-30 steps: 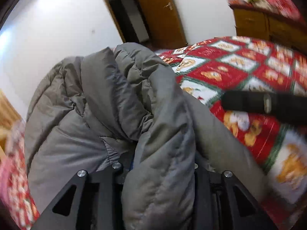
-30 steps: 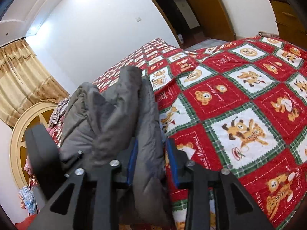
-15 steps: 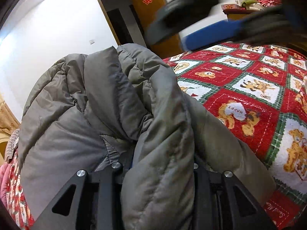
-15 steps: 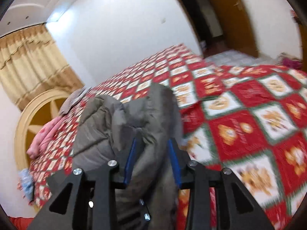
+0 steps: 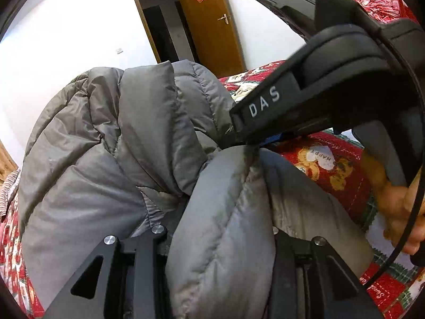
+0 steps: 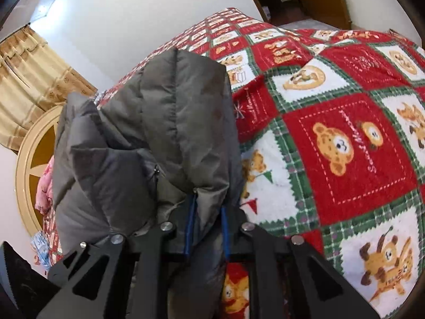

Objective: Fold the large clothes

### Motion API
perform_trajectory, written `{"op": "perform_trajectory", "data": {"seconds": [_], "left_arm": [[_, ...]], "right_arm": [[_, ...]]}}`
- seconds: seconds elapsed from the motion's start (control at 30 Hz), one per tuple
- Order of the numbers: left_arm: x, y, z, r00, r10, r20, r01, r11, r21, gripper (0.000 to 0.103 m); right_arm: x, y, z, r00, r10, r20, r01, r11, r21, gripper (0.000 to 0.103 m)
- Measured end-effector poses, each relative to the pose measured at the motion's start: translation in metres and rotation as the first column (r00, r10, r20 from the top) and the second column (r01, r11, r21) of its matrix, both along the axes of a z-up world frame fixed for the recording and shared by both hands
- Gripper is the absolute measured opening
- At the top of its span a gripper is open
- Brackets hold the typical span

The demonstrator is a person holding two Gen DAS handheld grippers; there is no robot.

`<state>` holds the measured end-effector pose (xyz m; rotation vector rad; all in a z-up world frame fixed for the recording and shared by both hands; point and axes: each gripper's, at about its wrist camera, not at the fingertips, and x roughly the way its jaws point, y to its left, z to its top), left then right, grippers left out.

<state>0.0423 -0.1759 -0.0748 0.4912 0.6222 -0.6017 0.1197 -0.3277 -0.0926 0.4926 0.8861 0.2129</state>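
While the red, green and white bear-patterned quilt (image 6: 345,138) spreads across the bed ahead and to the right of both claws, the grey puffer jacket (image 5: 111,164) is bunched up high above it, a big padded mound filling the space straight in front of each camera. In the left wrist view a thick quilted fold runs down between the fingers of the left claw (image 5: 220,260); its jaws are easing open, yet the padding still fills the gap and presses against both sides. Over on the other side, the right claw (image 6: 205,228) has clamped down tight on a narrower fold, the blue pads (image 6: 189,228) pinching the fabric between them. From the left claw's camera, that right claw comes in from the upper right, its black body lettered "DAS", nose buried in the jacket just ahead, and the person's hand (image 5: 395,207) grips its handle at the right edge. Beyond the jacket, an open wooden door (image 5: 212,24) stands in the white wall.
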Motion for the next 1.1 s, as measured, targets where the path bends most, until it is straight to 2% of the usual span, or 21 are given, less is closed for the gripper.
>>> {"op": "perform_trajectory", "data": {"seconds": [0.1, 0.17, 0.2, 0.23, 0.27, 0.33, 0.4, 0.43, 0.47, 0.5, 0.57, 0.63, 0.7, 0.77, 0.83, 0.9, 0.93, 0.97, 1.0, 1.03, 1.1], "left_arm": [[0.008, 0.009, 0.014, 0.996, 0.003, -0.087, -0.003, 1.000, 0.000, 0.039], [0.009, 0.018, 0.034, 0.984, -0.027, -0.175, 0.024, 0.999, -0.020, 0.040], [0.008, 0.028, 0.048, 0.978, -0.045, -0.202, 0.036, 0.998, -0.047, 0.042], [0.007, 0.036, 0.057, 0.975, -0.054, -0.216, 0.040, 0.997, -0.069, 0.048], [0.007, 0.051, 0.076, 0.967, -0.078, -0.241, 0.049, 0.991, -0.126, 0.053], [0.009, 0.090, 0.115, 0.965, -0.131, -0.225, 0.064, 0.957, -0.282, 0.078], [0.020, 0.129, 0.144, 0.986, -0.078, -0.147, 0.016, 0.925, -0.380, 0.090], [0.026, 0.141, 0.150, 0.992, -0.035, -0.125, -0.017, 0.919, -0.394, 0.091], [0.043, 0.158, 0.154, 0.993, 0.060, -0.101, -0.095, 0.916, -0.391, 0.091], [0.064, 0.173, 0.149, 0.981, 0.169, -0.099, -0.193, 0.910, -0.367, 0.091], [0.103, 0.190, 0.126, 0.936, 0.321, -0.144, -0.351, 0.883, -0.313, 0.091], [0.125, 0.196, 0.101, 0.901, 0.379, -0.212, -0.426, 0.863, -0.272, 0.091], [0.139, 0.192, 0.078, 0.880, 0.375, -0.291, -0.455, 0.842, -0.290, 0.091], [0.135, 0.181, 0.075, 0.885, 0.368, -0.286, -0.446, 0.845, -0.294, 0.091], [0.129, 0.163, 0.081, 0.908, 0.362, -0.212, -0.408, 0.879, -0.246, 0.091], [0.124, 0.149, 0.088, 0.926, 0.345, -0.156, -0.373, 0.901, -0.220, 0.091], [0.121, 0.145, 0.090, 0.932, 0.338, -0.131, -0.359, 0.910, -0.209, 0.091], [0.119, 0.142, 0.090, 0.933, 0.339, -0.117, -0.357, 0.913, -0.199, 0.091], [0.118, 0.140, 0.087, 0.931, 0.345, -0.118, -0.362, 0.911, -0.197, 0.091], [0.120, 0.140, 0.084, 0.928, 0.349, -0.131, -0.369, 0.907, -0.202, 0.091], [0.120, 0.141, 0.077, 0.920, 0.361, -0.156, -0.387, 0.899, -0.203, 0.091]], "right_arm": [[0.000, 0.004, 0.001, 1.000, 0.001, -0.003, -0.001, 1.000, -0.030, 0.016], [-0.001, 0.007, 0.004, 1.000, 0.006, -0.006, -0.006, 0.999, -0.052, 0.015], [-0.002, 0.010, 0.006, 1.000, 0.010, -0.007, -0.010, 0.998, -0.066, 0.015], [-0.001, 0.011, 0.005, 1.000, 0.009, -0.007, -0.010, 0.997, -0.073, 0.015], [-0.001, 0.012, 0.006, 1.000, 0.007, -0.009, -0.008, 0.997, -0.081, 0.014], [-0.001, 0.016, 0.007, 1.000, 0.006, -0.010, -0.007, 0.995, -0.100, 0.014], [-0.002, 0.019, 0.007, 1.000, 0.005, -0.010, -0.006, 0.993, -0.114, 0.014], [-0.001, 0.020, 0.008, 1.000, 0.005, -0.011, -0.006, 0.993, -0.117, 0.014], [-0.001, 0.020, 0.008, 1.000, 0.004, -0.011, -0.005, 0.993, -0.117, 0.014], [0.000, 0.020, 0.008, 1.000, 0.003, -0.011, -0.004, 0.993, -0.117, 0.014], [0.001, 0.021, 0.008, 1.000, 0.000, -0.012, -0.002, 0.993, -0.117, 0.014], [0.002, 0.020, 0.007, 1.000, -0.003, -0.011, 0.002, 0.993, -0.119, 0.014], [0.000, 0.021, 0.008, 1.000, -0.012, -0.010, 0.011, 0.994, -0.113, 0.014], [-0.005, 0.019, 0.010, 1.000, -0.024, 0.005, 0.025, 0.994, -0.109, 0.020], [-0.016, 0.016, 0.023, 0.999, -0.021, 0.044, 0.027, 0.990, -0.141, 0.026], [-0.034, 0.012, 0.045, 0.992, -0.010, 0.125, 0.029, 0.988, -0.152, 0.032], [-0.043, 0.011, 0.057, 0.986, 0.000, 0.164, 0.024, 0.990, -0.142, 0.045], [-0.050, 0.011, 0.069, 0.980, 0.010, 0.197, 0.016, 0.991, -0.132, 0.068], [-0.054, 0.013, 0.078, 0.974, 0.022, 0.225, 0.007, 0.992, -0.127, 0.079], [-0.056, 0.017, 0.084, 0.970, 0.037, 0.242, -0.006, 0.992, -0.129, 0.086], [-0.052, 0.035, 0.091, 0.964, 0.104, 0.247, -0.065, 0.985, -0.161, 0.085]]}}
